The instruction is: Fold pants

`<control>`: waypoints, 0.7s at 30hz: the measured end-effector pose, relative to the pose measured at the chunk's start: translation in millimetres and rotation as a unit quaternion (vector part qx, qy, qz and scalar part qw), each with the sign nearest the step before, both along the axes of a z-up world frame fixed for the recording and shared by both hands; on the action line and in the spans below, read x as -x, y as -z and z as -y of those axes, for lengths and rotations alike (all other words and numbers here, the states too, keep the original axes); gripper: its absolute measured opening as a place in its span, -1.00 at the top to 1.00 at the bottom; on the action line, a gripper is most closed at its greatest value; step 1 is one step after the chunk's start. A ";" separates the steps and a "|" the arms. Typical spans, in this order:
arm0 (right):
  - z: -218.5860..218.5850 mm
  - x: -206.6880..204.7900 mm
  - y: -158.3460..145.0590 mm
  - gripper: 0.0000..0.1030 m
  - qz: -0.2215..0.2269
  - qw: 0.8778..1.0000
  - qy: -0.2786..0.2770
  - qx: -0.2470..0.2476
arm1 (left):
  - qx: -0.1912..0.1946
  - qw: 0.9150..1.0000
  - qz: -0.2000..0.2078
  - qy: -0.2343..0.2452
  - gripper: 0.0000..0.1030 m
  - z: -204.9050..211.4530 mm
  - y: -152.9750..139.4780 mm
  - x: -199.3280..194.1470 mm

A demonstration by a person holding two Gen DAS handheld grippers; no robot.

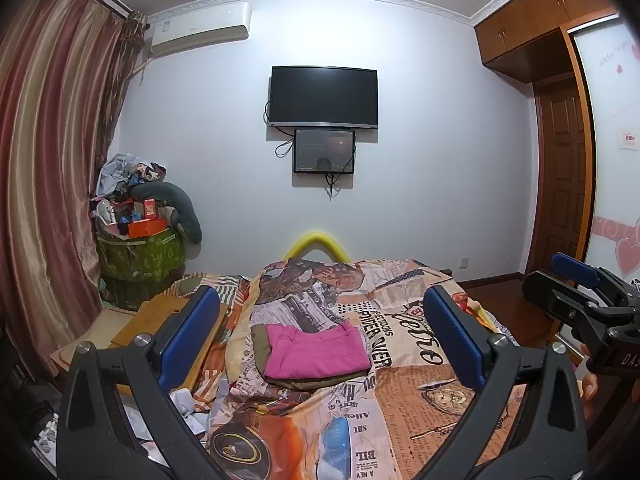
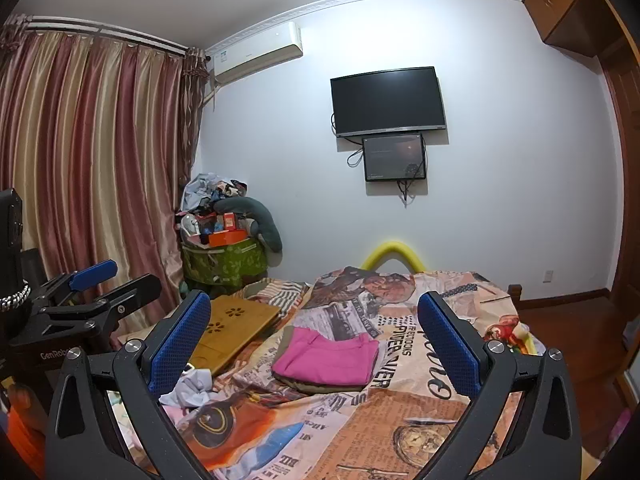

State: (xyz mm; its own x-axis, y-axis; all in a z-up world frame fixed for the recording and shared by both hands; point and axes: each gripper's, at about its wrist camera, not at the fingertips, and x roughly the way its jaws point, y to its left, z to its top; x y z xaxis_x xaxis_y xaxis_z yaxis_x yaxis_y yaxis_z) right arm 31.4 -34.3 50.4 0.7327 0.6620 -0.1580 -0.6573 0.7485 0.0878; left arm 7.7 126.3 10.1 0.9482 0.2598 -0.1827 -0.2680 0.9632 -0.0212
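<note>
Pink pants (image 1: 318,350) lie folded into a flat rectangle on top of a folded olive garment (image 1: 260,344) in the middle of the bed. They also show in the right wrist view (image 2: 330,356). My left gripper (image 1: 322,338) is open and empty, held above the bed in front of the pants. My right gripper (image 2: 316,340) is open and empty too, at about the same distance. The right gripper shows at the right edge of the left wrist view (image 1: 576,280), and the left gripper at the left edge of the right wrist view (image 2: 104,280).
The bed has a newspaper-print cover (image 1: 400,360). A wooden lap tray (image 2: 236,328) lies on its left side, with crumpled cloth (image 2: 188,388) near it. A full green bin (image 1: 140,256) stands by the curtain. A TV (image 1: 323,96) hangs on the far wall.
</note>
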 end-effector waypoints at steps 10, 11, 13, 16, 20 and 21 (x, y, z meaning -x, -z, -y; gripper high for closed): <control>1.7 -0.4 0.0 -1.00 0.000 1.000 0.001 0.000 | 0.003 1.000 -0.001 0.006 -1.00 -0.9 1.6 0.7; 1.7 -0.4 0.1 -1.00 0.000 1.000 0.001 -0.001 | 0.003 1.000 -0.001 0.007 -1.00 -0.6 1.4 0.1; 2.9 -0.7 0.0 -1.00 0.000 1.000 0.001 -0.001 | 0.004 1.000 -0.001 0.008 -1.00 0.0 1.7 -0.5; 2.8 -1.0 -0.1 -1.00 0.000 1.000 0.001 0.000 | 0.009 1.000 0.000 0.013 -1.00 -0.4 1.8 -0.3; 5.7 -1.6 -0.4 -1.00 -0.001 1.000 0.002 0.000 | 0.008 1.000 0.003 0.016 -1.00 -0.1 0.6 1.6; 6.0 -1.7 -0.7 -1.00 -0.001 1.000 0.001 0.001 | 0.005 1.000 0.002 0.016 -1.00 0.8 0.5 1.7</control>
